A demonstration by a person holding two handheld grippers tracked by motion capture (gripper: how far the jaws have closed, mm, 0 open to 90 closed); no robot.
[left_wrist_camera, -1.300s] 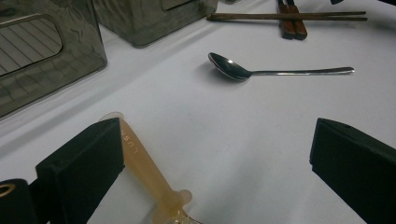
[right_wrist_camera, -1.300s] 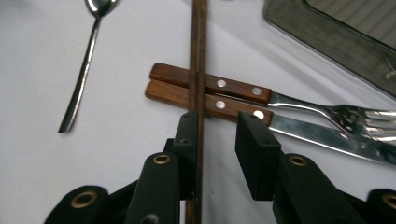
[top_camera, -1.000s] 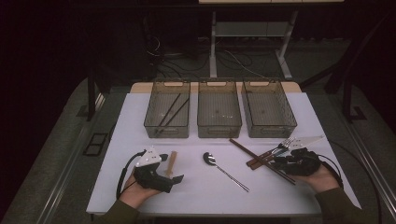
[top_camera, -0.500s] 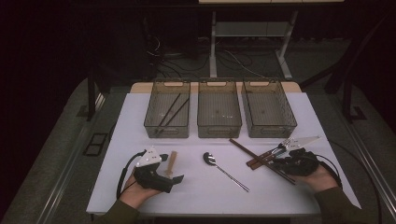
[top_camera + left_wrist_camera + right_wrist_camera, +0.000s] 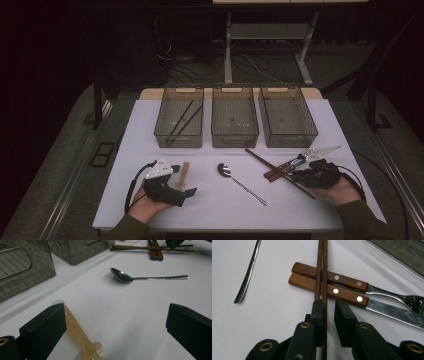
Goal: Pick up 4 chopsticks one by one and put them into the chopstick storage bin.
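A pair of dark wooden chopsticks (image 5: pixel 265 161) lies slanted across a wood-handled knife (image 5: pixel 347 296) and fork (image 5: pixel 329 276) at the table's right. My right gripper (image 5: pixel 330 312) has just been closing around the chopsticks (image 5: pixel 322 270). The left pad touches them and a gap remains at the right pad. A metal spoon (image 5: pixel 226 171) lies at the centre. My left gripper (image 5: pixel 117 332) rests wide open on the table at the left. A tan plastic spoon (image 5: pixel 77 332) lies beside its left jaw.
Three clear bins stand in a row at the back. The left bin (image 5: pixel 165 135) holds a few dark chopsticks; the middle bin (image 5: pixel 235 141) and the right bin (image 5: pixel 310 131) look bare. The white table (image 5: pixel 220 210) has free room along its front edge.
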